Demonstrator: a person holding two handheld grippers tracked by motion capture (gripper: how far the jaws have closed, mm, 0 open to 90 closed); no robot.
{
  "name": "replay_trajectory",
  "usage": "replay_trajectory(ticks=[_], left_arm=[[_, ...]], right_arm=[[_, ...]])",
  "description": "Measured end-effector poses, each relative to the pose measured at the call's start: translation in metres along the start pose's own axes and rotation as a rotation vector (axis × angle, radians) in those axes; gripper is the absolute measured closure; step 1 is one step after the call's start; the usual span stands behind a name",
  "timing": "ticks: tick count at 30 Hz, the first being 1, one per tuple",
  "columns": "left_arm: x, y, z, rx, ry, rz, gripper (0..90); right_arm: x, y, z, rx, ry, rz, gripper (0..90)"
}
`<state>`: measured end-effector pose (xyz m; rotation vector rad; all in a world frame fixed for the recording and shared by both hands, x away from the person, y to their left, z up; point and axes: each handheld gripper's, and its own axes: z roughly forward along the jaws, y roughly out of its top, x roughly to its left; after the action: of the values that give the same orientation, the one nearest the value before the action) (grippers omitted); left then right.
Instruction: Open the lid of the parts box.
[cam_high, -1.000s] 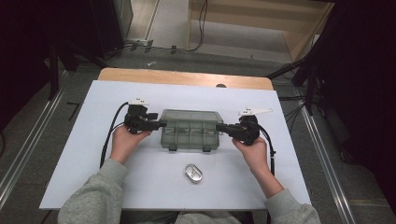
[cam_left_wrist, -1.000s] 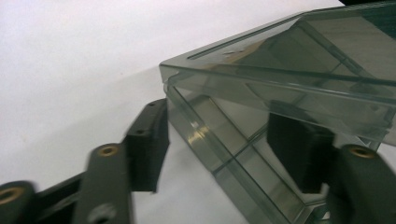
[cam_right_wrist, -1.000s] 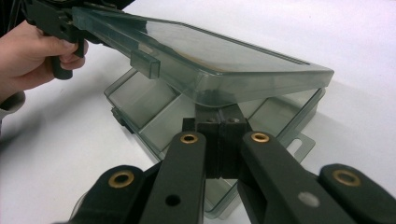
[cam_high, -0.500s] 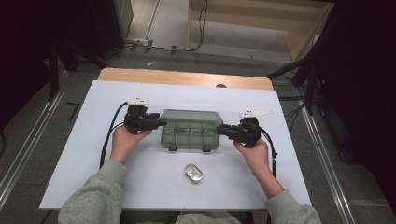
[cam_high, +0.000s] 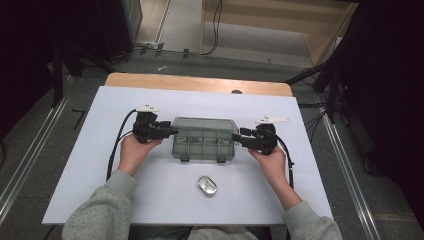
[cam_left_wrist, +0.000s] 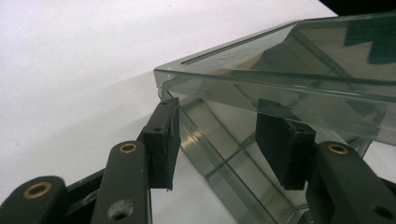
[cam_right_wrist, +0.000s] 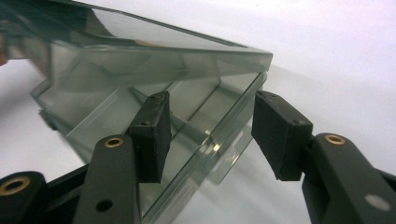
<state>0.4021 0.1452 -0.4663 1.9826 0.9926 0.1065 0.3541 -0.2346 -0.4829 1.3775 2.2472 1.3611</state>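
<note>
Smoky grey see-through box (cam_high: 204, 138) on a white table cover (cam_high: 90, 170); black grippers, left (cam_high: 171, 131) and right (cam_high: 238, 137), with brass-coloured pins; silver tin (cam_high: 207, 185); grey sleeves (cam_high: 102, 210); light wood table edge (cam_high: 195, 82).

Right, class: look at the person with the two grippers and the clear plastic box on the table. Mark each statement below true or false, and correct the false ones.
1. The clear plastic box lies between the left gripper and the right gripper. True.
2. The small oval metal object sits on top of the box. False: it lies on the white table, nearer the person than the box.
3. The right gripper's jaws are clamped tight together. False: they stand apart at the box's end, having just been opening.
4. The box has a transparent lid and dividers inside. True.
5. The left gripper is lifted high above the table. False: it is low, at the box's left end.
</note>
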Motion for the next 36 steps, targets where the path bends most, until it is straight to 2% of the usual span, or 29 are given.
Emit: replay_trajectory(ticks=[7, 18, 23, 26, 36], left_arm=[[0.0, 0.0, 0.0, 0.002, 0.004, 0.003, 50.5], [0.0, 0.002, 0.0, -0.017, 0.008, 0.002, 50.5], [0.001, 0.004, 0.0, -0.025, 0.012, 0.004, 50.5], [0.0, 0.007, 0.001, -0.033, 0.028, 0.015, 50.4], [0.003, 0.013, 0.002, -0.047, 0.036, 0.007, 49.8]], right_arm=[[-0.001, 0.006, 0.011, 0.0, -0.013, -0.027, 49.6], [0.0, 0.013, 0.009, -0.014, -0.024, -0.053, 58.8], [-0.001, 0.016, 0.008, -0.015, -0.022, -0.038, 61.2], [-0.002, 0.018, 0.008, -0.017, -0.014, -0.028, 62.1], [-0.003, 0.025, 0.009, -0.028, -0.025, -0.011, 62.2]])
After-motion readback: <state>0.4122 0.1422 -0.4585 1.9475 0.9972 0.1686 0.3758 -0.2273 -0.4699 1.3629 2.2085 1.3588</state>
